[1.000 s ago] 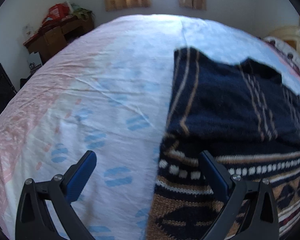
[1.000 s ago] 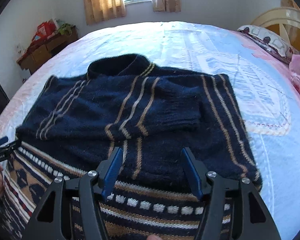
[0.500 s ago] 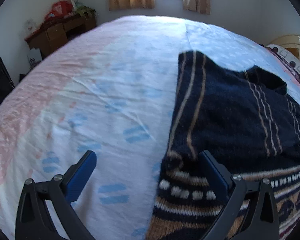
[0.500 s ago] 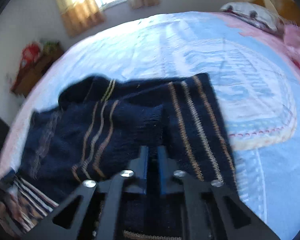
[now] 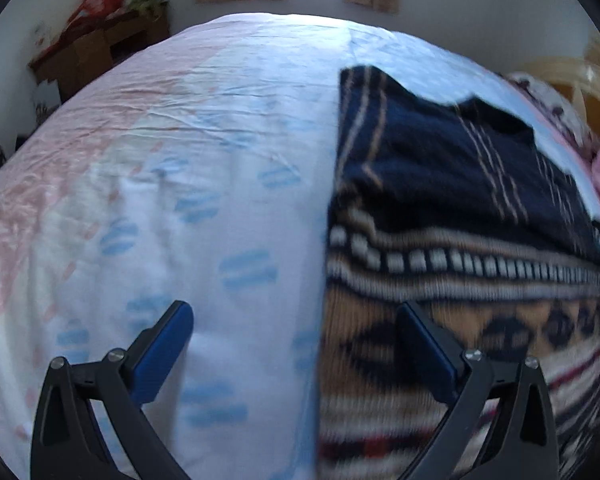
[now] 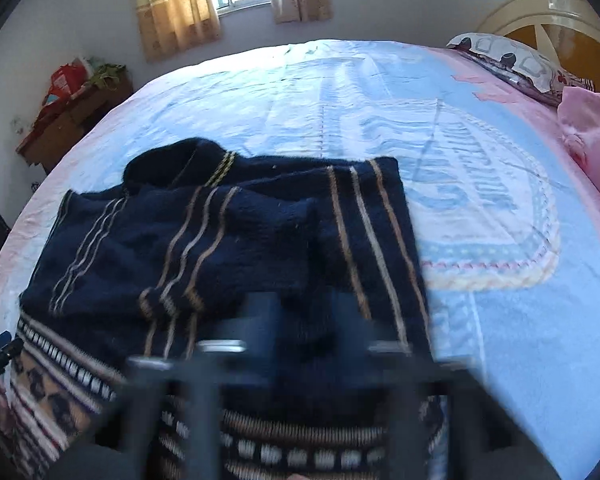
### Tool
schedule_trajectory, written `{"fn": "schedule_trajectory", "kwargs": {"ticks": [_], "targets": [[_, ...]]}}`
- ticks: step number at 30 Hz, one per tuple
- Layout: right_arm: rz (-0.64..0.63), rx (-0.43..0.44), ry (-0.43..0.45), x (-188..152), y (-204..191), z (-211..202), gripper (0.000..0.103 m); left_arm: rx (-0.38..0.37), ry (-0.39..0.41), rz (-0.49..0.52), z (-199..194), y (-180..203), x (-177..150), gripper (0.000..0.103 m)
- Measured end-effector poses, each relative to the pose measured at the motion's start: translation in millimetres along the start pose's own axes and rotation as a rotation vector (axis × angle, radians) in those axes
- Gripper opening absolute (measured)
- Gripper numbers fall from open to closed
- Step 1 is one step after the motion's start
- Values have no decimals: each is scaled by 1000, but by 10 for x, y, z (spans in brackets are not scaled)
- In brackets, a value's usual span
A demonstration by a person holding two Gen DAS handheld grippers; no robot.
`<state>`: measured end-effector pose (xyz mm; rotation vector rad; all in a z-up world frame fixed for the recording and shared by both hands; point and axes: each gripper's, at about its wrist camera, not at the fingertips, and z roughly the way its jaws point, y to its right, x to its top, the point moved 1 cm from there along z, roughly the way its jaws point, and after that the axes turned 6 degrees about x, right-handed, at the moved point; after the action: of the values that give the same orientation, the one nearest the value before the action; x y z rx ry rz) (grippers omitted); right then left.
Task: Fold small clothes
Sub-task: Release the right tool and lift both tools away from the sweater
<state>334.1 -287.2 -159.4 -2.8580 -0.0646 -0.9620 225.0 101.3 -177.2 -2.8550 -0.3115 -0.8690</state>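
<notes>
Right wrist view: the sweater [image 6: 228, 248] lies flat on the bed [image 6: 500, 320], sleeves folded in, and the right claw [image 6: 304, 320], blurred, has just been opening off it, empty, while the left claw [image 5: 296, 344] hovers open astride its patterned hem edge, so I judge the hem fold comes next.

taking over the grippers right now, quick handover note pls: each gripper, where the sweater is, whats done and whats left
Left gripper: open, holding nothing, low over the sweater's left edge at the patterned hem.
Right gripper: blurred; jaws have just been opening, over the sweater's lower middle, nothing visibly gripped.
Sweater: lies flat on the bed sheet, collar away from you.
Done: both sleeves are folded in across the body.
Left: likely fold the hem up toward the collar, then tidy.
</notes>
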Motion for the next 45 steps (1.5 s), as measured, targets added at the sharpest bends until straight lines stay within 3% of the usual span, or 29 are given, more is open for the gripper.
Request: {"fn": "schedule_trajectory", "kwargs": {"ticks": [12, 32, 35, 40, 45], "targets": [[-40, -30, -62, -654, -115, -401, 66, -21, -14, 46, -355, 14, -492, 103], [-33, -56, -59, -1793, -237, -1254, 62, -111, -46, 63, -882, 172, -1159, 102], [6, -43, -68, -2014, -197, -1417, 61, -141, -46, 80, -997, 216, -1285, 98], [22, -60, -70, -2423, -221, -1649, 50, -136, -23, 128, -1101, 345, -1415, 82], [-5, -33, -84, -2644, -339, -1777, 49, -150, -25, 138, -1159, 414, -1472, 79]]}}
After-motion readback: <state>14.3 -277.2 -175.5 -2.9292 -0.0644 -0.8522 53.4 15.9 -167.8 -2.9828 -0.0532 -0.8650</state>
